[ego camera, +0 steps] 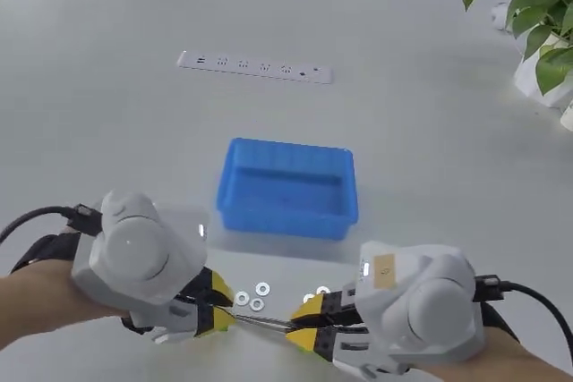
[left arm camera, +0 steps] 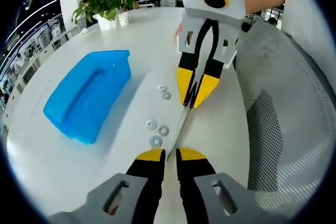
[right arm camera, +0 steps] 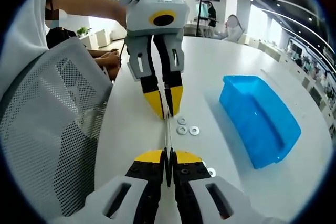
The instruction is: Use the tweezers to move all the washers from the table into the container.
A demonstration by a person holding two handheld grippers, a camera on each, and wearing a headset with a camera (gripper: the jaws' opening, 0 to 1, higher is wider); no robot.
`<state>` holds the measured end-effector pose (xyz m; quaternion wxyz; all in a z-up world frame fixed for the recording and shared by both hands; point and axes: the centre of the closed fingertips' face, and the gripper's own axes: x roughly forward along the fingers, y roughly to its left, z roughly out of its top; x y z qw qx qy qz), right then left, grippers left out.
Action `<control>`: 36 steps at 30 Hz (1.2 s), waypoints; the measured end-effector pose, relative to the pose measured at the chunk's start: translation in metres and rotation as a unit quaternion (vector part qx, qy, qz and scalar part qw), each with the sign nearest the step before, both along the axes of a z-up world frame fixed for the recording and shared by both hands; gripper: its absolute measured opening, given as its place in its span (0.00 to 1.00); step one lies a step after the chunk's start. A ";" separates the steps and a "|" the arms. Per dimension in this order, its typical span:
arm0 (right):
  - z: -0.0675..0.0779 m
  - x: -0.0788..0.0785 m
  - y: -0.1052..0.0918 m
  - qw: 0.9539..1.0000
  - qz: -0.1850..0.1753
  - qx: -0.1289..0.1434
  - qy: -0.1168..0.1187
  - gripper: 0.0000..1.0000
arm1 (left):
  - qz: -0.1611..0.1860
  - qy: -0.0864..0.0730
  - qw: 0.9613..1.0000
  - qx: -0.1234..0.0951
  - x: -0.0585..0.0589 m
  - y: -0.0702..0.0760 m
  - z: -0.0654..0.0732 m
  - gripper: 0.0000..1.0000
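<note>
Steel tweezers are spanning the closed left tongs and right tongs, each pinching one end, probably squaring them up for the washers.

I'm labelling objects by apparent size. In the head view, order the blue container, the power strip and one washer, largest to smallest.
1. blue container
2. power strip: long, thin, and farther away, so it may look smaller than it is.
3. washer, clearly the smallest.

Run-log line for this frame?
right gripper: shut on tweezers | left gripper: fingers around other end, closure unclear | washers: five on table | container: looks empty
</note>
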<state>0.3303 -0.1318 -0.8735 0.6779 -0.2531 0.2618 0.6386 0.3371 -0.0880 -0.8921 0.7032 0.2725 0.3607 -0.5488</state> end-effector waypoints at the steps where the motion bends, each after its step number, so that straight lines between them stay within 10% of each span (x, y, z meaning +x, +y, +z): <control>1: 0.000 0.000 0.000 1.000 0.000 -0.001 0.001 0.08 | -0.003 -0.024 1.000 -0.020 0.007 -0.006 0.005 0.11; 12: -0.005 -0.002 -0.001 1.000 0.024 -0.018 -0.005 0.08 | -0.051 -0.007 0.998 0.025 -0.008 -0.003 0.006 0.05; 21: -0.006 -0.012 -0.007 0.999 0.039 -0.015 -0.006 0.08 | -0.077 0.001 0.997 -0.012 -0.019 -0.013 0.041 0.05; 36: 0.010 -0.008 -0.006 0.999 0.027 0.033 -0.023 0.08 | -0.064 -0.035 0.992 -0.100 -0.015 -0.038 0.092 0.05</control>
